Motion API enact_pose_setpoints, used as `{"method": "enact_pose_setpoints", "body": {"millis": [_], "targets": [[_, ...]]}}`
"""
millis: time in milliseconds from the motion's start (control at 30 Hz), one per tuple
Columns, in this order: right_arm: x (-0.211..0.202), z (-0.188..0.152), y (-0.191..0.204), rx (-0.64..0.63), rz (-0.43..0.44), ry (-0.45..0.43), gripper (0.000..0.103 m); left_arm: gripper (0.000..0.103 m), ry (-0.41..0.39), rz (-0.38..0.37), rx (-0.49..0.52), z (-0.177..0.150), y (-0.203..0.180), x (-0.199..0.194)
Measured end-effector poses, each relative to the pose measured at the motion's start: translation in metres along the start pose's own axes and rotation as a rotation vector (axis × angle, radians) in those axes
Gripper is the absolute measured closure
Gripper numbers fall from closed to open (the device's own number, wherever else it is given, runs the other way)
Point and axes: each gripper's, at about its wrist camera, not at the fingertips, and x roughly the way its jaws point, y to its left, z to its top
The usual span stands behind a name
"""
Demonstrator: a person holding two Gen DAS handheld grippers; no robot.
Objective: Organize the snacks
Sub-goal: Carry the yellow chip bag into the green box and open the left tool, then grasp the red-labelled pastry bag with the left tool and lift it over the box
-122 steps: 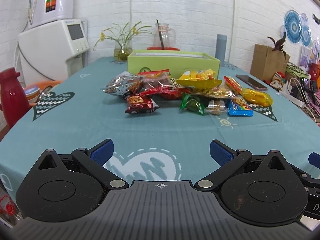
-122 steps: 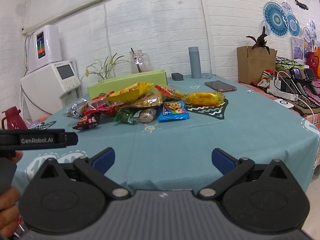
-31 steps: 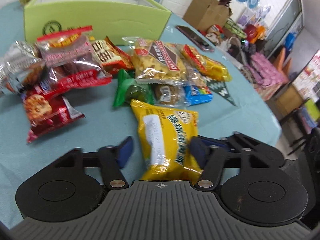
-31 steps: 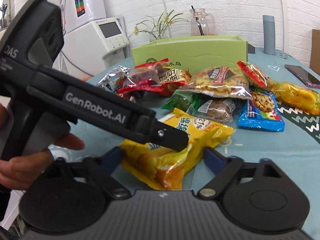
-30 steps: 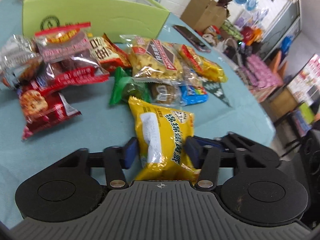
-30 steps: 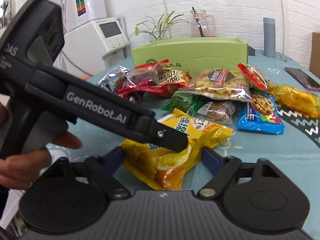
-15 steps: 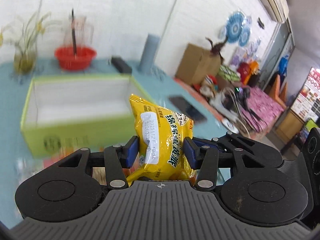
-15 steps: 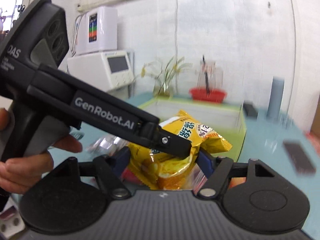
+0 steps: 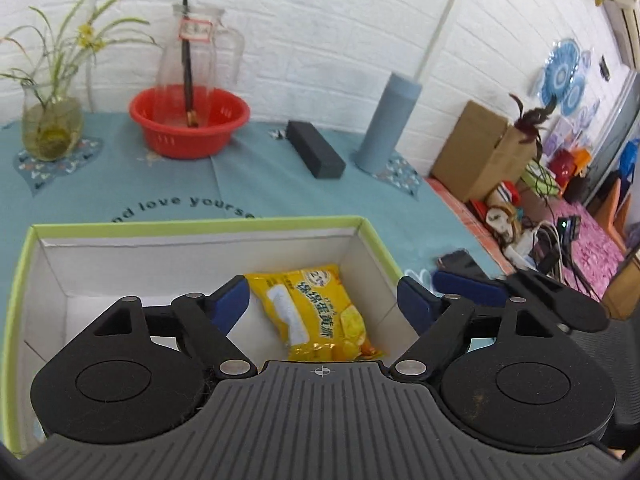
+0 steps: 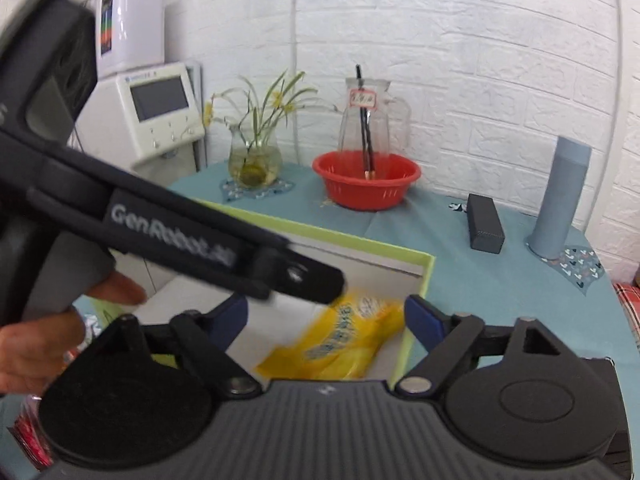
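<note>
The yellow packet (image 9: 316, 312) that both my tongs were pinching half a second ago is now lying on the white floor of the green box (image 9: 192, 226), toward its right wall, its outline smeared in the right wrist view. My left tongs (image 9: 322, 300) and right tongs (image 10: 326, 318) have just been opening and are standing spread above the box, pads clear of the packet. My left hand (image 10: 48, 336) is gripping its handle at the frame's left edge.
</note>
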Motion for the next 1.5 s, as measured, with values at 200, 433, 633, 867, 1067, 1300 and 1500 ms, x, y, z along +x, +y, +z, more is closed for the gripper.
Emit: {"method": "enact_pose_setpoints", "body": {"millis": [200,433,633,867,1067,1300,1500], "targets": [[-0.068,-0.030,0.011,0.011,-0.013,-0.068,0.004,0.027,-0.049,0.000,0.035,-0.023,-0.010,-0.048],[-0.123,-0.077,0.059,0.050,0.086,-0.070,0.001,0.021,-0.141,0.023,0.051,-0.081,-0.010,-0.128],[-0.104,-0.091,0.113,0.076,0.265,-0.023,0.001,0.019,-0.166,0.123,-0.058,-0.132,0.031,-0.170],[-0.064,-0.085,0.158,-0.038,0.250,0.019,0.001,0.036,-0.087,0.022,-0.120,-0.159,0.045,-0.170],[-0.042,-0.086,0.167,-0.008,0.264,0.070,0.001,0.038,0.034,0.039,-0.094,-0.161,0.048,-0.136],[-0.033,-0.087,0.171,-0.033,0.237,0.074,0.004,0.043,0.068,-0.026,-0.200,-0.164,0.070,-0.130],[-0.027,-0.088,0.164,0.006,0.220,0.088,0.039,0.069,0.091,-0.059,-0.207,-0.167,0.067,-0.123]]}}
